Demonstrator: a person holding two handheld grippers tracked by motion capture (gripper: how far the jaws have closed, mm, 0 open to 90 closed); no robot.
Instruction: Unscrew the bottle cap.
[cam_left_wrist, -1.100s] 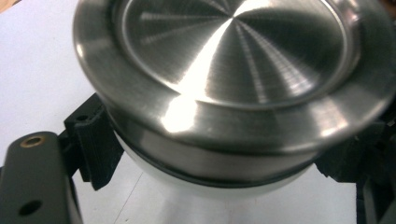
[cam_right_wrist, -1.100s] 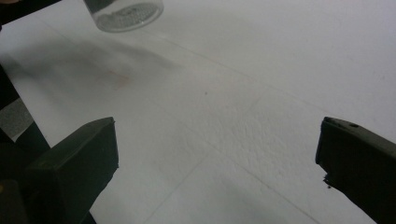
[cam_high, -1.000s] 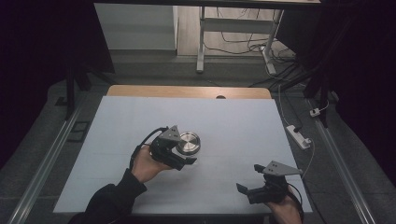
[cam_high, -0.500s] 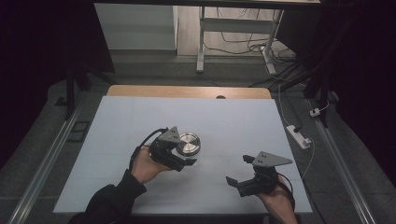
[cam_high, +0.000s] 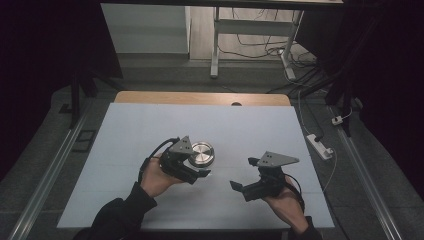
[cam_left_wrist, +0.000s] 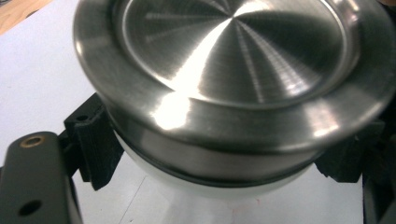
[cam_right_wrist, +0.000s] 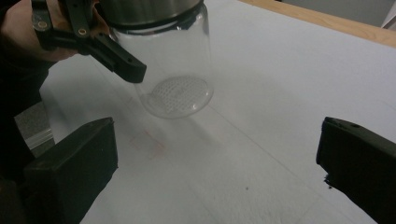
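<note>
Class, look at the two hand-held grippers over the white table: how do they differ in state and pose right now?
The left gripper is shut on the glass jar just below its steel lid; the right gripper is open and holds nothing. The left is at the jar, the right apart from it. Both are black, each held in one hand.

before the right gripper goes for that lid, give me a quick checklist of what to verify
1. Left gripper clamped on the glass jar: ok, its jaws sit against the glass just under the lid.
2. Steel lid seated on the jar: ok, it looks on and level.
3. Right gripper open wide enough for the lid: ok, jaws stand far apart with nothing between them.
4. Path between right gripper and jar free: ok, bare white table cover there.
5. Jar resting on the table: cannot tell.
6. Lid screwed tight or loose: cannot tell.
</note>
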